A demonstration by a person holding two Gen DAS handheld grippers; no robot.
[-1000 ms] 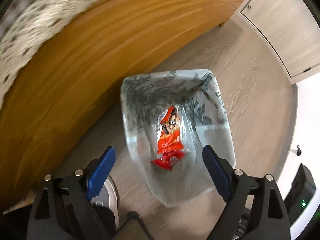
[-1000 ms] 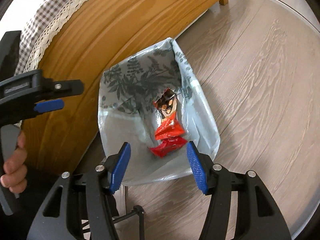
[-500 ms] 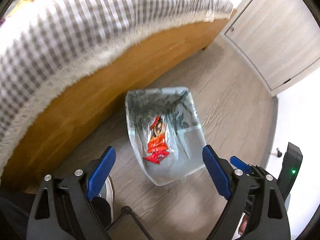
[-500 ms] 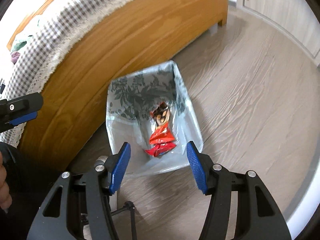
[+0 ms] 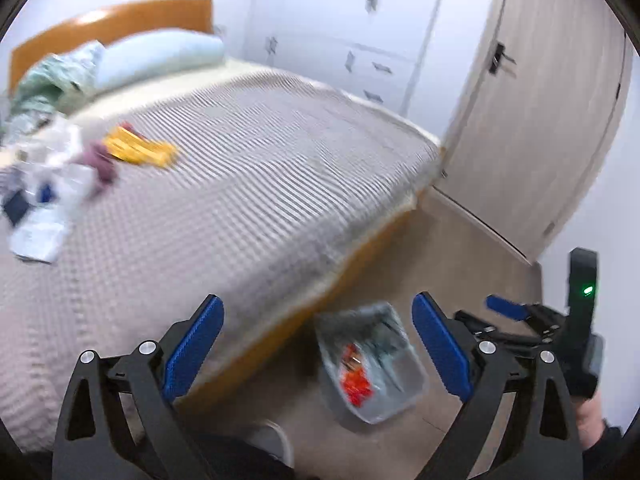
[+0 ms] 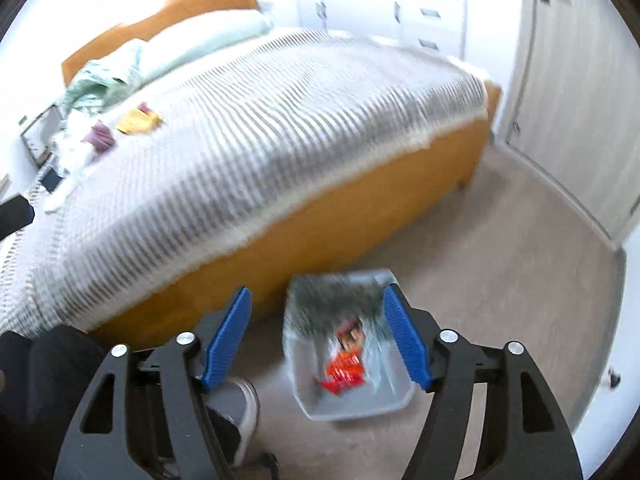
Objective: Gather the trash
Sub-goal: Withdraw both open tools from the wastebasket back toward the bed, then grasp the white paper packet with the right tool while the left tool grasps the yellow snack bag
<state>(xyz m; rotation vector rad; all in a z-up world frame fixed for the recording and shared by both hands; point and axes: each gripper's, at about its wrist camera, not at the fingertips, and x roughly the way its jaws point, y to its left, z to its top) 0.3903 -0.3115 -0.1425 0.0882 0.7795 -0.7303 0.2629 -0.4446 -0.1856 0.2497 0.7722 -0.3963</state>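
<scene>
From the left wrist camera, the left gripper hangs above the floor with its blue pads spread wide and nothing between them, its jaws having just been opening. Below it a bin lined with a leaf-print bag stands on the wood floor just beside the bed frame, and a red snack wrapper lies inside, its long axis running from the near rim toward the bed. A yellow packet lies on the striped bedspread with other blurred litter, well apart from the bin. From the right wrist camera, the right gripper is parted and empty too, its jaws also having just been opening; the bin and wrapper show between the pads, far below on the floor.
</scene>
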